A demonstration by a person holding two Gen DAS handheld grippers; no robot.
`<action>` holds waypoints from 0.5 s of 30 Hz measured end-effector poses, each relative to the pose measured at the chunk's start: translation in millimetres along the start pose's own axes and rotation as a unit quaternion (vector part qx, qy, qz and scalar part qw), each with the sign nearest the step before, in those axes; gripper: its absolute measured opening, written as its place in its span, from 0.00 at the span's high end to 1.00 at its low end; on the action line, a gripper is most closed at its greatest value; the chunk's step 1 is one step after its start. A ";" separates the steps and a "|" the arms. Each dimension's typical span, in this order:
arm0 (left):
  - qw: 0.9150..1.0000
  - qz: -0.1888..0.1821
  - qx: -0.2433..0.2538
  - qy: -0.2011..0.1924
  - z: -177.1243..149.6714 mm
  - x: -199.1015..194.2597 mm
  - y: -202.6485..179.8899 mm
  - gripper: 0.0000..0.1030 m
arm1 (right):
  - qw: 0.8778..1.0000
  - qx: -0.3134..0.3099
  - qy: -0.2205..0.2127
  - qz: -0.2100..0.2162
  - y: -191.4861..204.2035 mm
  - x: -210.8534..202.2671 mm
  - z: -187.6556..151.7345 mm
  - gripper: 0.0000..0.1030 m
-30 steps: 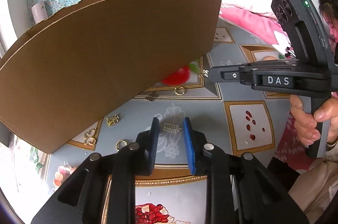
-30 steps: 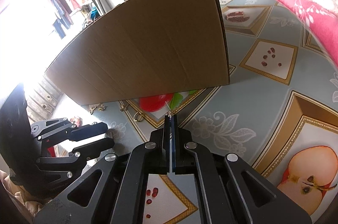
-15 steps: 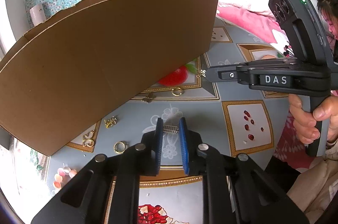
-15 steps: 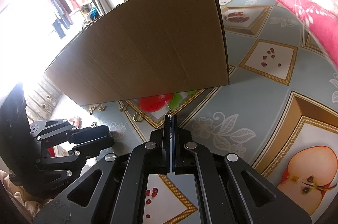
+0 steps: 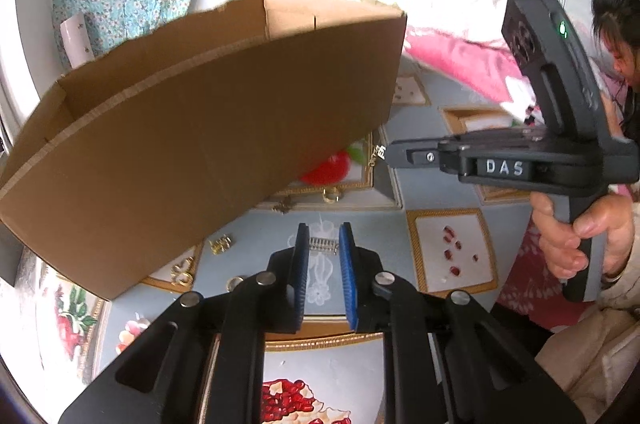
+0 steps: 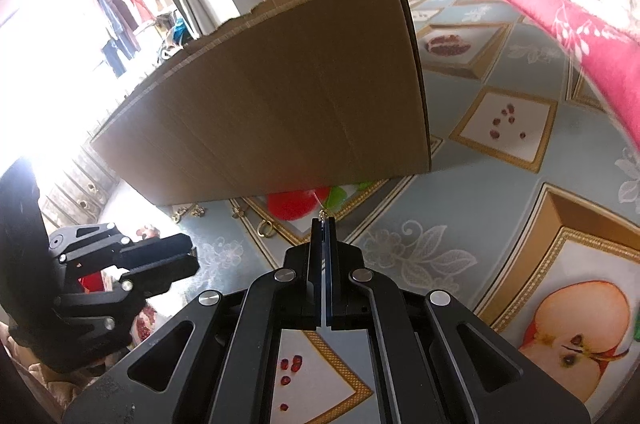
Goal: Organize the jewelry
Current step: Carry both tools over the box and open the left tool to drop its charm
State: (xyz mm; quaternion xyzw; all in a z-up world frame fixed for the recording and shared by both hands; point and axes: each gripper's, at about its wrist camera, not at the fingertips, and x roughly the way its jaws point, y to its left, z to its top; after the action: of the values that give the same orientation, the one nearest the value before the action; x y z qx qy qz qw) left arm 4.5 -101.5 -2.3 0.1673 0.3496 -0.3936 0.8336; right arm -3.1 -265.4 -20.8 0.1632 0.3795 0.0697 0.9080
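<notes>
- The left gripper [image 5: 324,231] has just been closing its blue-padded jaws. A small silver bar-shaped ornament with a ribbed face [image 5: 323,246] lies crosswise between them at the tips. Both pads appear to touch its ends, so I judge it gripped.
- The right gripper [image 6: 323,224] has its jaws pressed together on a tiny pale charm on a fine chain [image 6: 322,212]. The charm pokes out beyond the tips, over the red fruit printed on the cloth.
- The big open-topped brown cardboard box [image 5: 200,127] stands on the far left of the blue fruit-patterned tablecloth [image 5: 448,248]. It seems the likely place for the pieces. The little of its inside that shows is bare card, and whether anything lies at the bottom cannot be told.
- Loose pieces lie along the near foot of the box:
  - a gold ring [image 5: 331,194]
  - a small gold ornament [image 5: 282,205] just left of the ring
  - a knotted gold clasp-like piece [image 5: 221,244]
  - curly gold earrings [image 5: 182,272]
  - a second plain ring [image 5: 236,282] nearest on the left
- Judged from this, the sorting is at an early stage. Two pieces are in the grippers and at least five are untouched on the cloth.
</notes>
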 end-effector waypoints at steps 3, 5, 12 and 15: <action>1.000 -0.004 -0.004 -0.031 8.9 -20.0 2.0 0.86 | 1.000 -0.006 -0.017 0.003 4.2 -11.9 5.2 1.00; 0.999 -0.008 -0.008 -0.053 15.4 -33.9 2.5 0.86 | 0.999 -0.016 -0.032 0.004 10.1 -23.7 11.5 1.00; 0.991 -0.011 0.001 -0.136 56.4 -81.3 10.2 0.86 | 0.992 -0.061 -0.104 0.034 35.9 -66.9 48.2 1.00; 0.989 -0.011 -0.012 -0.145 76.7 -80.4 23.0 0.86 | 0.987 -0.078 -0.128 0.053 42.7 -71.2 73.8 1.00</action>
State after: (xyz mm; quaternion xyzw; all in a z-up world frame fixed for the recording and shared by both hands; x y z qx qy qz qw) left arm 21.0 -86.0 108.9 0.0950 0.2312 -0.4185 0.8732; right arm -0.7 -261.2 90.2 0.1189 0.2442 0.1256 0.9542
